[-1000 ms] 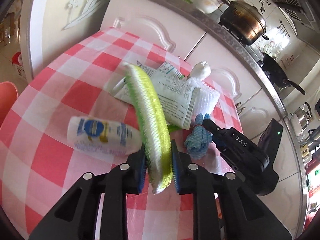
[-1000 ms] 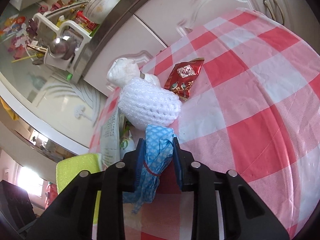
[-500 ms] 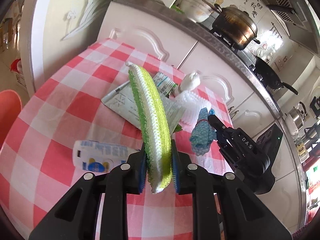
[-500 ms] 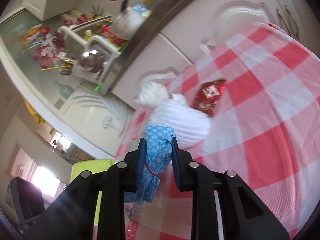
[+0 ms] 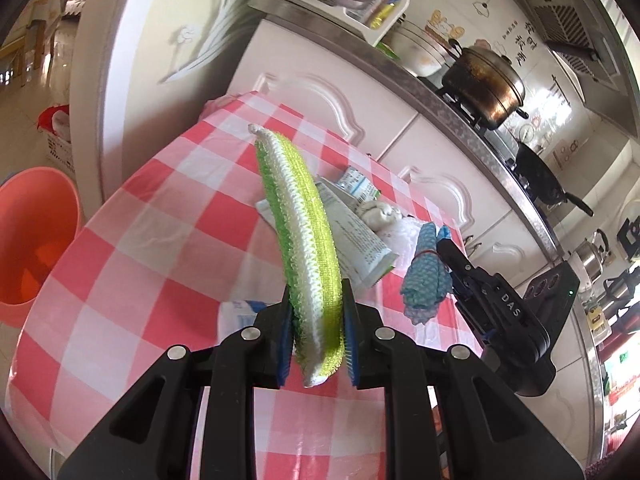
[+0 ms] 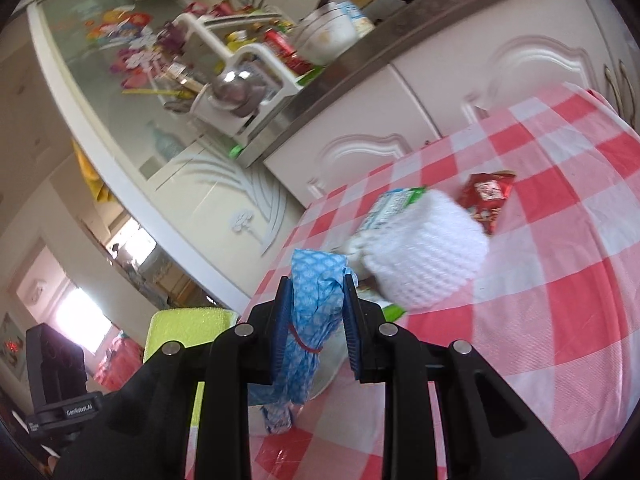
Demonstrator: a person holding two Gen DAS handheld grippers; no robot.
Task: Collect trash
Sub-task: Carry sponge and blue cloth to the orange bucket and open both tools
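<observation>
Carry step, by the look of it. Left gripper (image 5: 317, 334) pinching a long green-and-white knitted scrubber (image 5: 304, 236), soft, ridged, bowed, held clear above the checked tablecloth (image 5: 160, 248). Right gripper (image 6: 316, 316) clamped on a blue patterned cloth bundle (image 6: 312, 320), limp, tied with a red band, also off the table. Next: swing both toward the orange bucket (image 5: 34, 240) at the left, probably the bin, and drop. Left on the table: white foam net (image 6: 428, 260), red foil wrapper (image 6: 486, 196), printed packets (image 5: 356, 224), blurred.
</observation>
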